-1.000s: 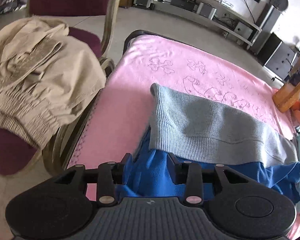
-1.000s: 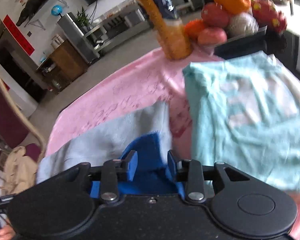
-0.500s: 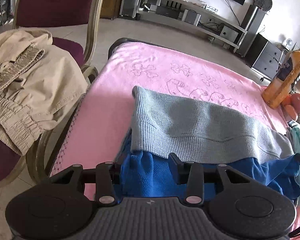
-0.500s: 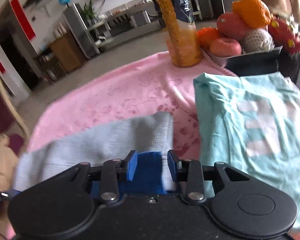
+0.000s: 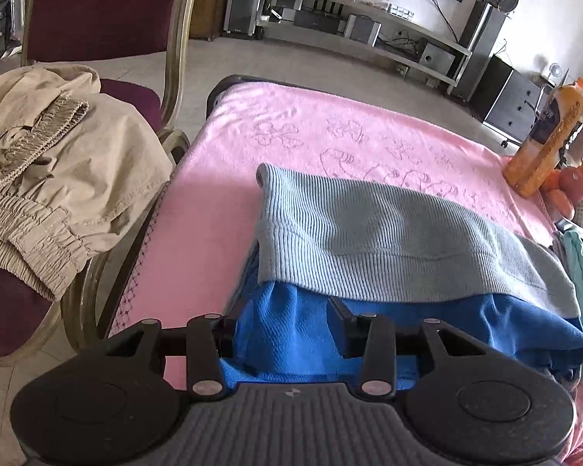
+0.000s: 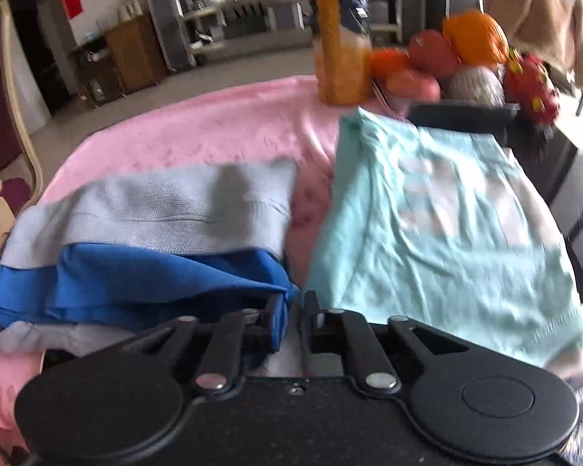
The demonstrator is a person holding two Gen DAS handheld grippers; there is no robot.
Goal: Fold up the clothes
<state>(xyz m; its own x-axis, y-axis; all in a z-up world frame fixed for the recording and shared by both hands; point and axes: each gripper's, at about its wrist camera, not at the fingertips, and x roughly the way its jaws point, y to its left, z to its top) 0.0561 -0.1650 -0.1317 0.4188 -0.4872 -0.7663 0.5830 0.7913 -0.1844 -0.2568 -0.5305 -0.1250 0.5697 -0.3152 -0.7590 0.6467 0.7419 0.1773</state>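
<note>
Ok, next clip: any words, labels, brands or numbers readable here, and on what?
None can be read.
Bottle label: dark blue with white print, too blurred to read; in the left view too small.
Teal shirt: pale blocky print, blurred, no letters can be made out.
Pink cloth: embossed figures only, no text.
Left gripper body: a small mark, not legible.
</note>
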